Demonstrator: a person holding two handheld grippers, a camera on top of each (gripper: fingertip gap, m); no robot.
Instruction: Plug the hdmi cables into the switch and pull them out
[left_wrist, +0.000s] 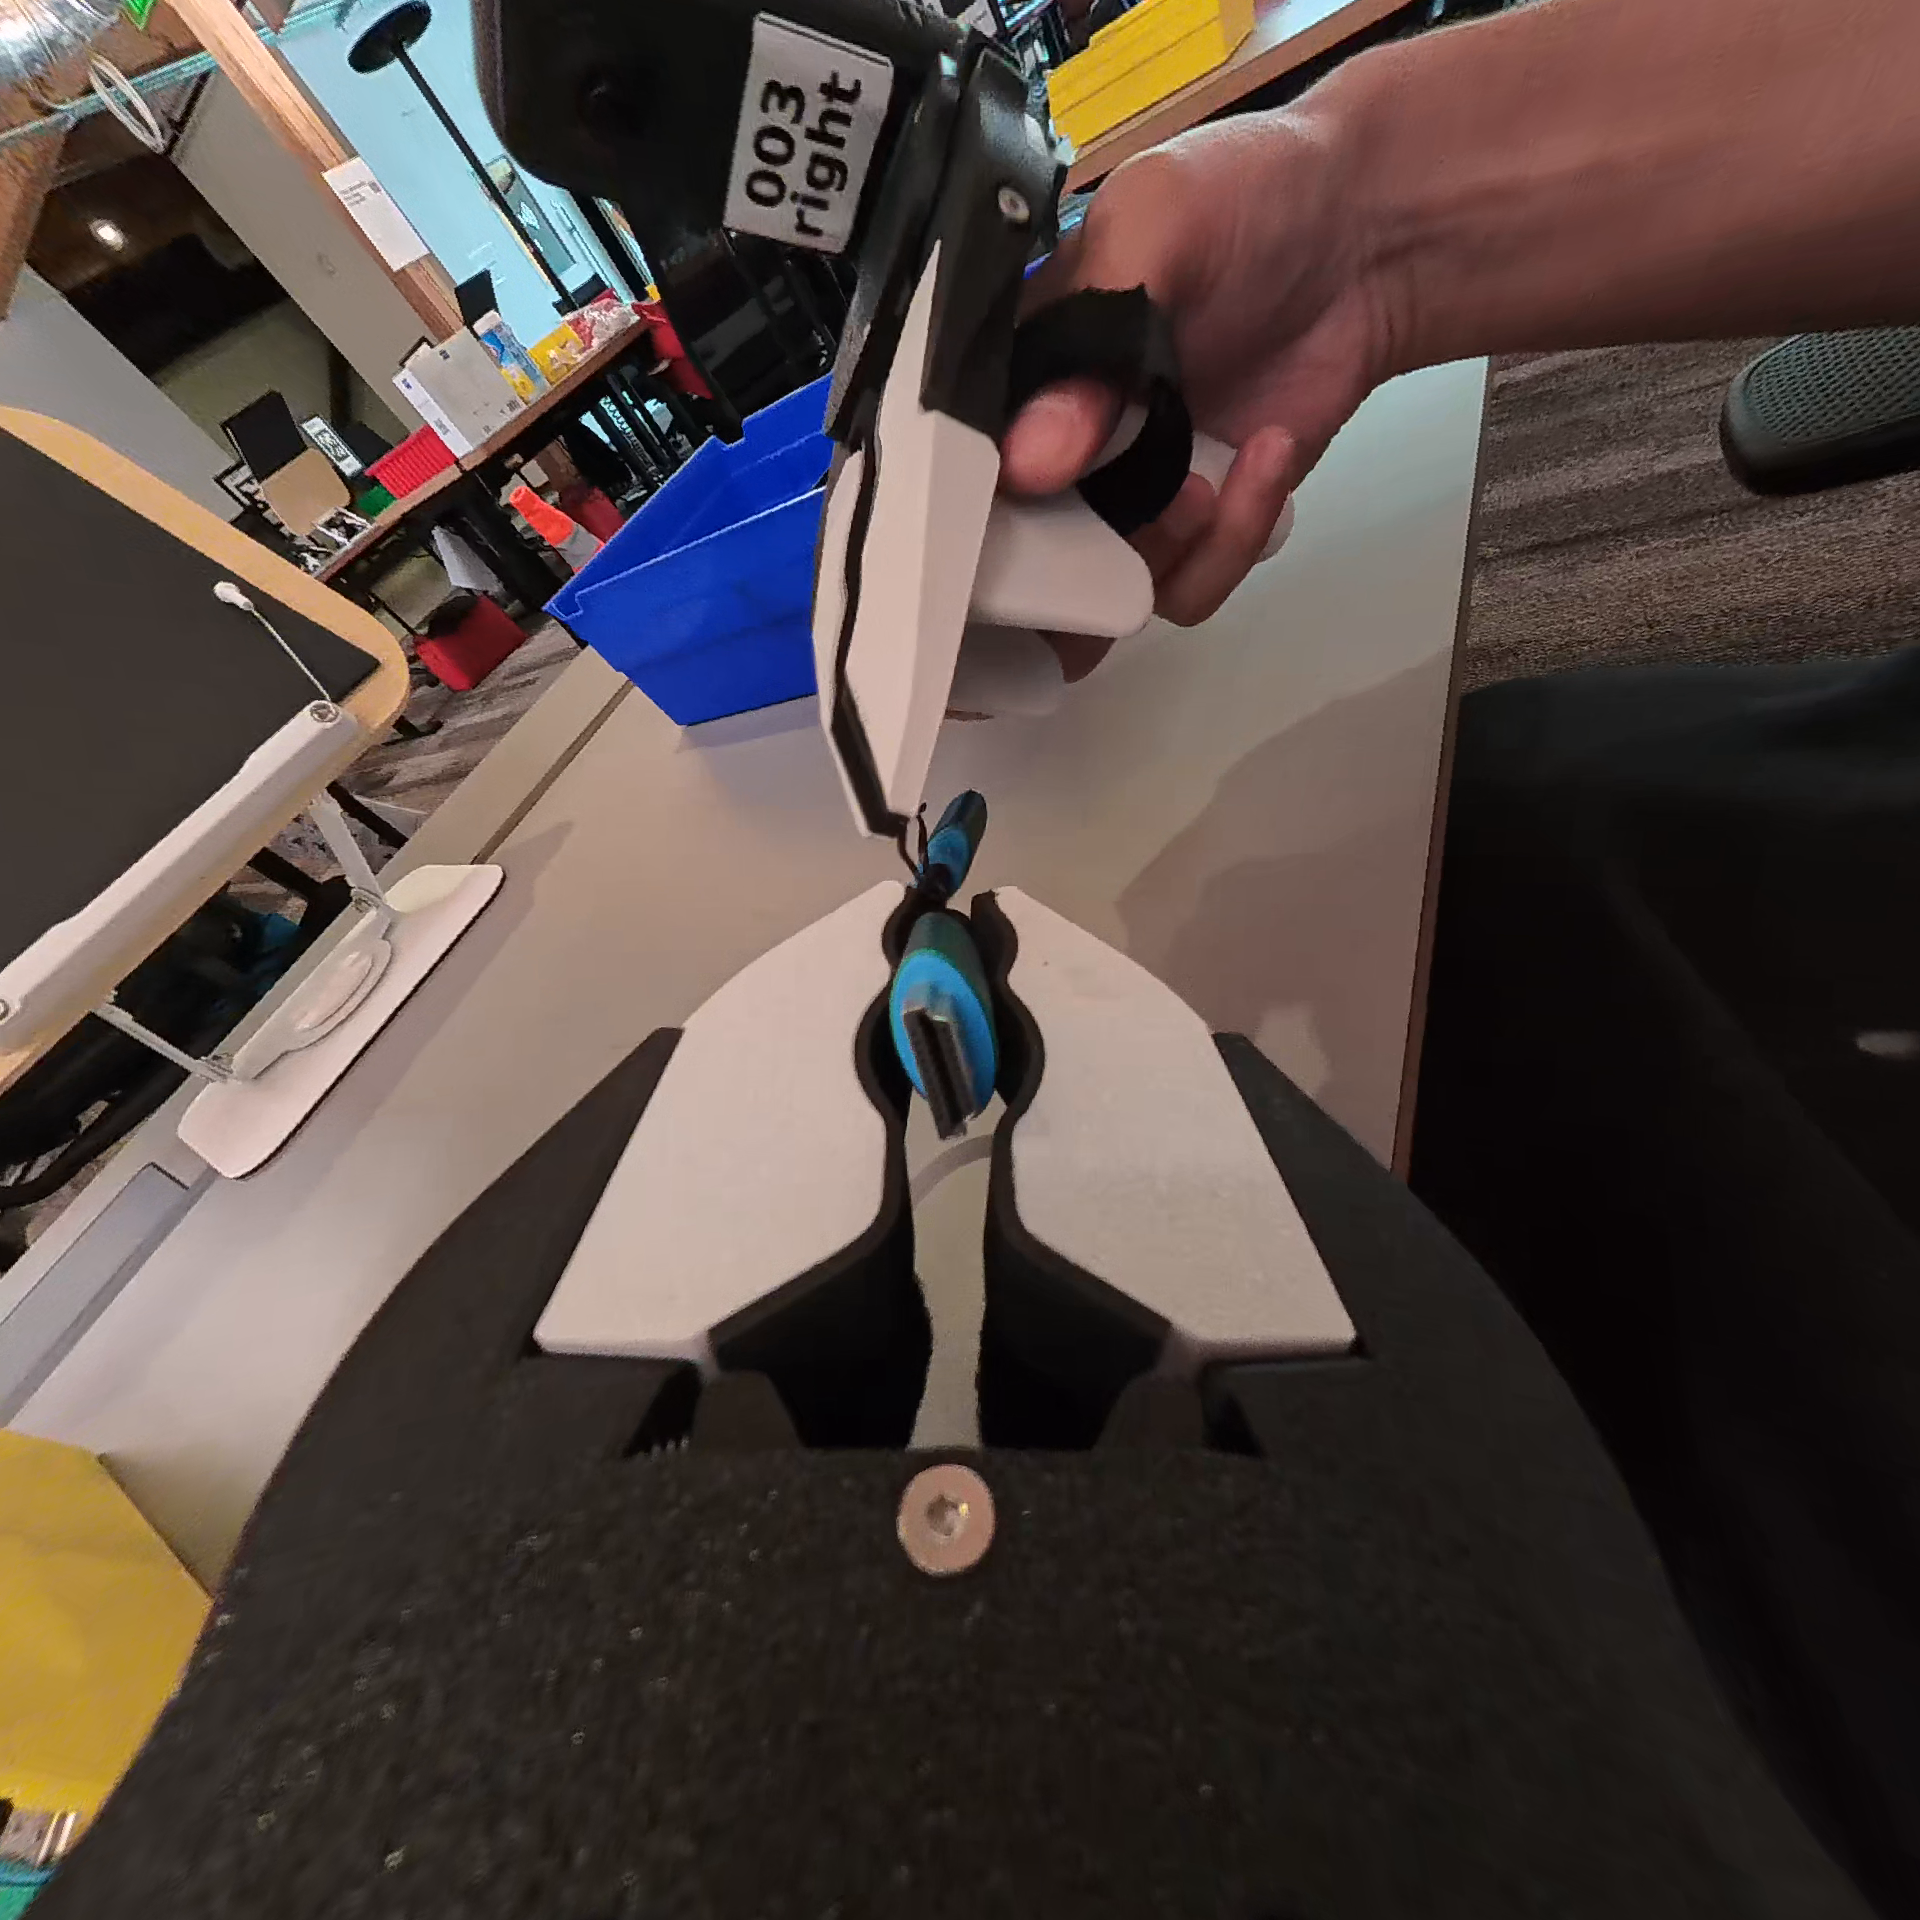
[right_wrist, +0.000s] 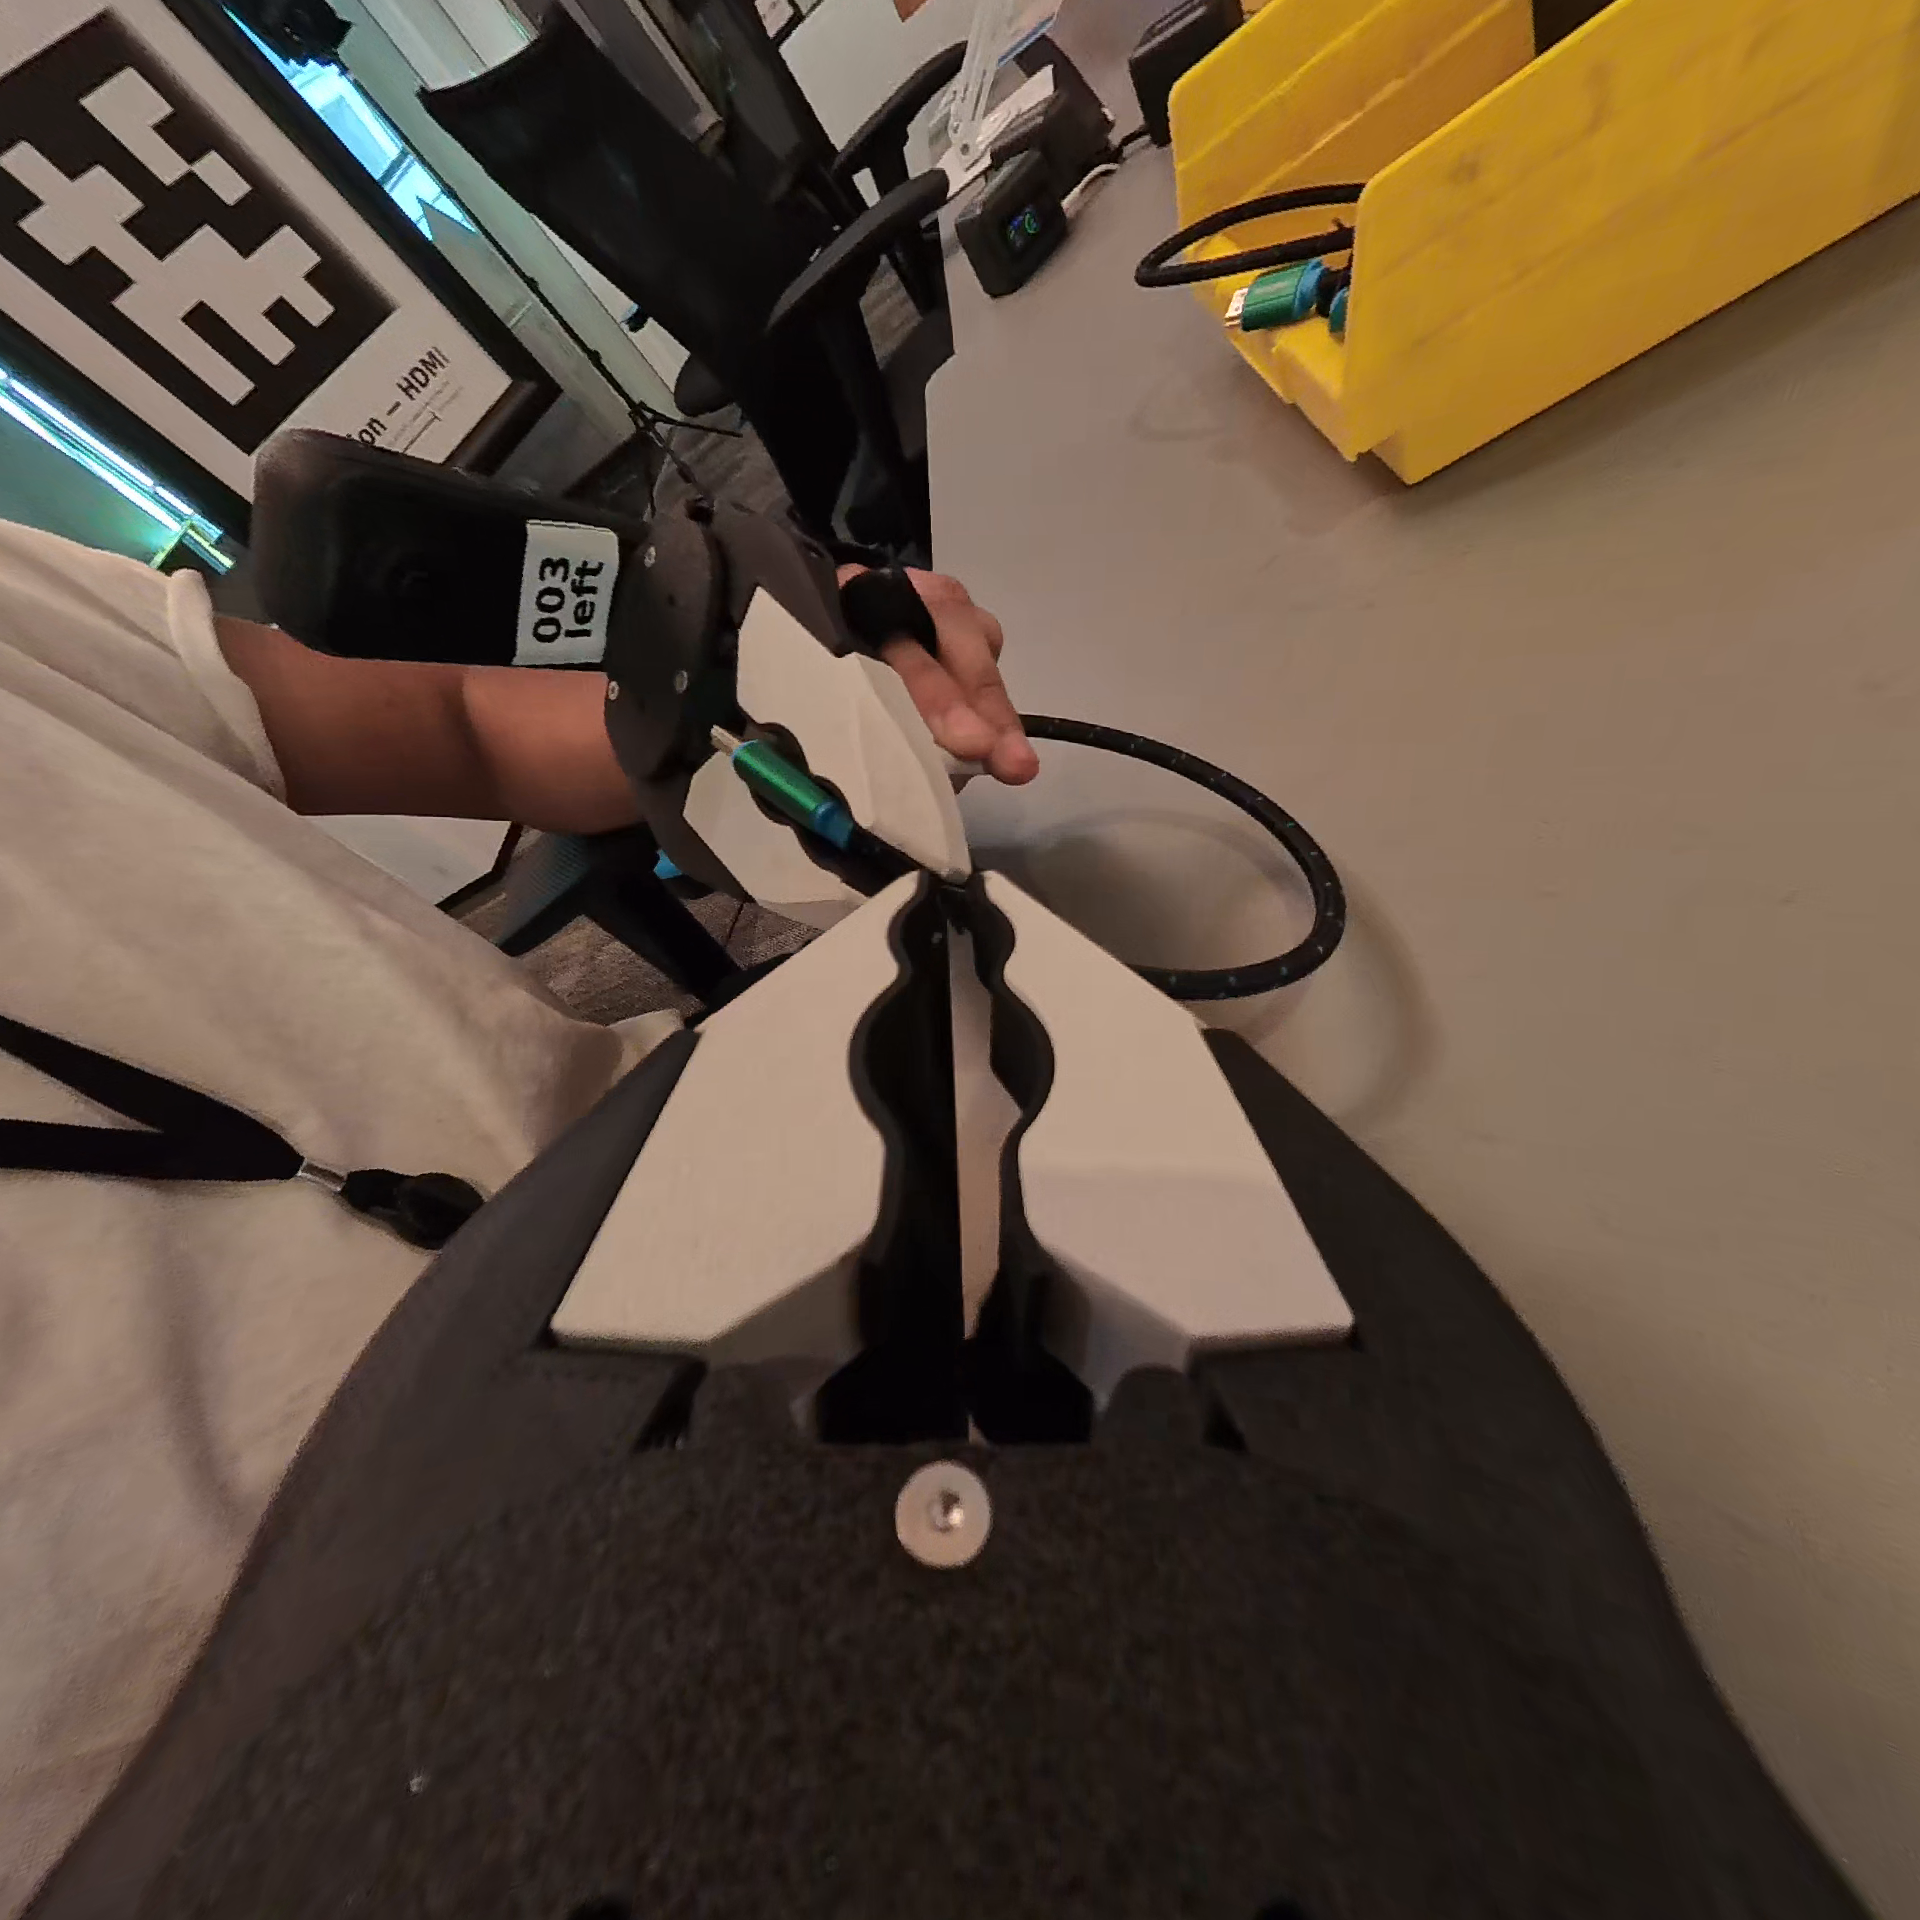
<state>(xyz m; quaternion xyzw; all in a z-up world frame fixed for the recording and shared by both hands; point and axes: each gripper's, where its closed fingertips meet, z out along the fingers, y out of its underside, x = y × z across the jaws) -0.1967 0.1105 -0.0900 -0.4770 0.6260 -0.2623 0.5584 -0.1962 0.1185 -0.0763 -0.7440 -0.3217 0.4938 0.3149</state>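
My left gripper is shut on an hdmi plug with a blue-green shell, its metal end pointing back at the camera. It is held above the grey table. My right gripper comes down from above, shut, and its tips pinch a thin black strand at the cable just behind the plug. In the right wrist view, the right gripper meets the tip of the left gripper, which holds the plug. The black braided cable loops onto the table. No switch shows.
A yellow bin at the far right holds a second hdmi cable. A blue bin stands at the far side of the table. A screen on a white stand is at the left. A small black device and office chairs lie beyond. Less than 4 cm separates the two grippers' tips.
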